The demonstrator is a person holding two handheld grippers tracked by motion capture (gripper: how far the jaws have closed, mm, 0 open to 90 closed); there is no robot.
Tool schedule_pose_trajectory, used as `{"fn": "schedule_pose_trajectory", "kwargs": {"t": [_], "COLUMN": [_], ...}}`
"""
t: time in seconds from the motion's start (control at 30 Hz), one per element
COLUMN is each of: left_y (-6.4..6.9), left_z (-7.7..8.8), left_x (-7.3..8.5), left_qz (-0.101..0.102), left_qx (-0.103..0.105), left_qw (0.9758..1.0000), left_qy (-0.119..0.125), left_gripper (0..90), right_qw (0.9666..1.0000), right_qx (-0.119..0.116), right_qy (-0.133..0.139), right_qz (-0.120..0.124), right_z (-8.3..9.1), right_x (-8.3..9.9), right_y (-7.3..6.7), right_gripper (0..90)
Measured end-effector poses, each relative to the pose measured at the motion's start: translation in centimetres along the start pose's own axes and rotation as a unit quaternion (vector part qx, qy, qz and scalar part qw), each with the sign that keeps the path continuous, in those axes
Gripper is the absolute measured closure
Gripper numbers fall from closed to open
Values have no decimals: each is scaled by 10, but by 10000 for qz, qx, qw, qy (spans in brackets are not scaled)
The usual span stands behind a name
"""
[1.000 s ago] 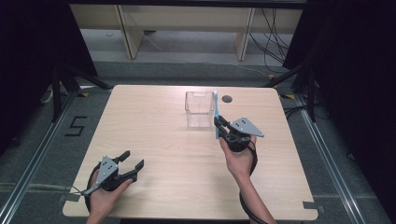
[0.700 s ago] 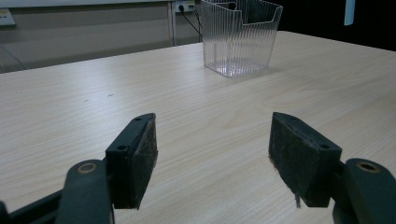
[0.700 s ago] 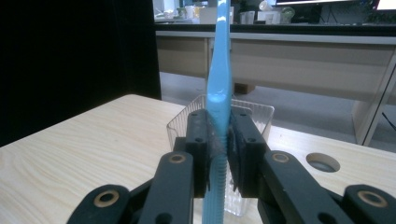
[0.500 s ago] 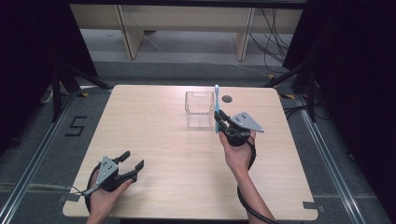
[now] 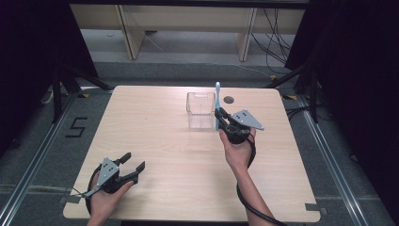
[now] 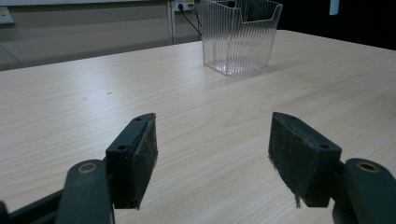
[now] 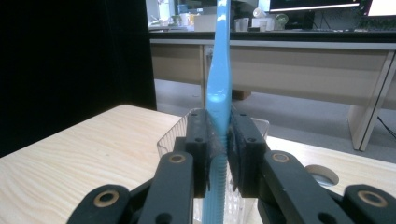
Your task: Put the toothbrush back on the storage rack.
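Item: our right gripper (image 5: 218,114) clamps a blue plastic toothbrush (image 5: 217,96) upright, now nearer the clear ribbed plastic bin (image 5: 200,110); left gripper (image 5: 133,163) unchanged, jaws apart.

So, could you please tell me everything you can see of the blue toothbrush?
The toothbrush is light blue plastic with a pale head end, slim and flattened, its lower handle ribbed. It stands roughly upright, head up, clamped at mid-handle between the pads of the right gripper, just right of the clear plastic container. It looks clear of the container and the table.
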State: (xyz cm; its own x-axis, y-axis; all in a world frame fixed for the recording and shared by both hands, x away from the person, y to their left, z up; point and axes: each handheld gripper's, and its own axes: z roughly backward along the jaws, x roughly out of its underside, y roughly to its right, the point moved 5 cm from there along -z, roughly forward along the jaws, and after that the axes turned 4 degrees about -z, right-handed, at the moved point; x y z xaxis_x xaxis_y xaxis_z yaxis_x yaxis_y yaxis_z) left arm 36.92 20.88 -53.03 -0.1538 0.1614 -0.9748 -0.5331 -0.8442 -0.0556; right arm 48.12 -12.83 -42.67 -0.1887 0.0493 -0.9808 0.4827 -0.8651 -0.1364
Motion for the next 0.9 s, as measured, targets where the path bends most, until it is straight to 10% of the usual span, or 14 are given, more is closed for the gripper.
{"fn": "schedule_pose_trajectory", "kwargs": {"t": [0.9], "left_y": [-2], "left_z": [0], "left_x": [-1], "left_qz": [18], "left_qx": [-3], "left_qw": [10000], "left_qy": [91], "left_gripper": [321], "right_qw": [9996], "right_qx": [130], "right_qy": [223], "right_qz": [84], "right_z": [-19], "right_x": [-19], "right_y": [6], "right_gripper": [796]}}
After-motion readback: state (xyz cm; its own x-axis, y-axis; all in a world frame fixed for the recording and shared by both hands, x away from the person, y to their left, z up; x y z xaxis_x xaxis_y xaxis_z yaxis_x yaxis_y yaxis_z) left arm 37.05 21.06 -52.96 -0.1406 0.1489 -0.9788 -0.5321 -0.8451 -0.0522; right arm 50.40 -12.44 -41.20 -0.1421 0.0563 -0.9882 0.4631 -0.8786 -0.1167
